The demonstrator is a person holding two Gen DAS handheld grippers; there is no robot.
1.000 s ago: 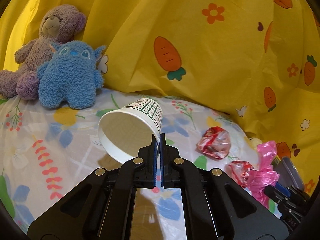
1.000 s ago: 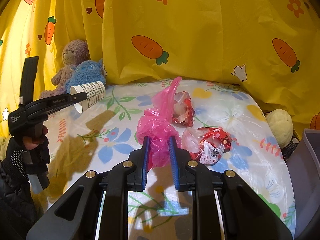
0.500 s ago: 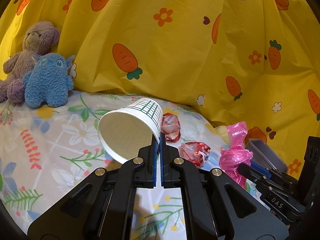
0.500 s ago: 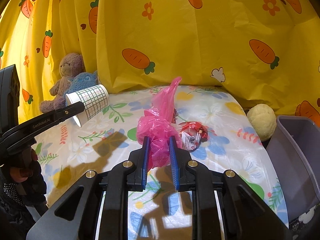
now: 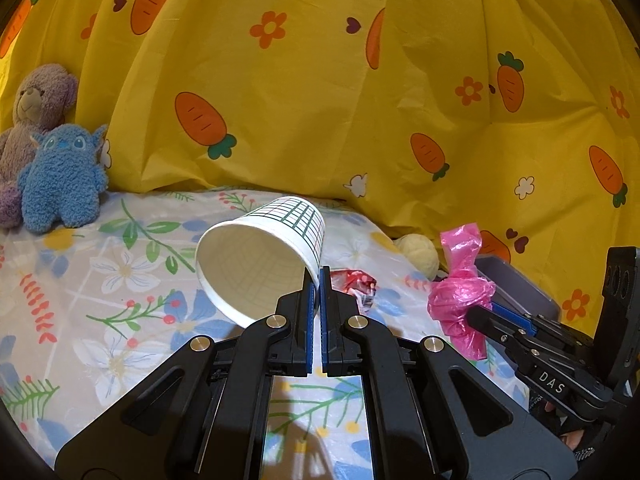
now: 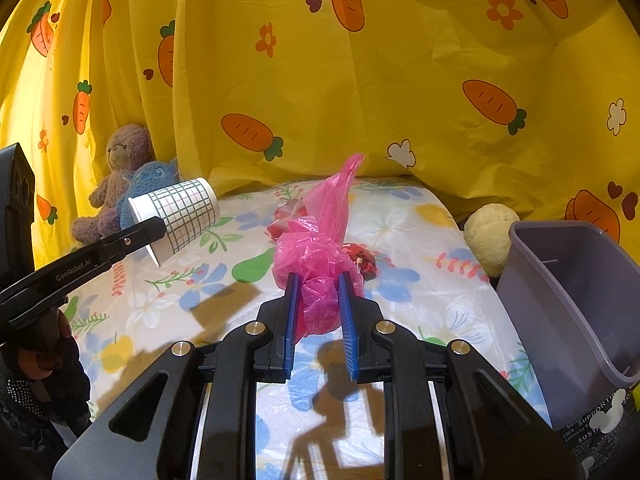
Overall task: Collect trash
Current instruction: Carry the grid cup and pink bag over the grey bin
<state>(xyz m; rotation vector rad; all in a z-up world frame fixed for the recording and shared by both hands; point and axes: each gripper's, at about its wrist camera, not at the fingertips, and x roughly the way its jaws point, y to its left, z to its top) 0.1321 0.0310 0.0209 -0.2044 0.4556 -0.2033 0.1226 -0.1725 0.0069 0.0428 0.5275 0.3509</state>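
The left hand-held gripper (image 5: 319,276) pinches the light, crushable paper cup (image 5: 260,256) by its rim above the bed, while the right hand-held gripper (image 6: 318,280) clamps the soft, bunched pink bag (image 6: 320,252) near the grey bin (image 6: 568,304).

cup (image 5: 260,256): matt paper | bag (image 6: 320,256): glossy plastic (crinkled) | toys (image 5: 60,184): fuzzy plush
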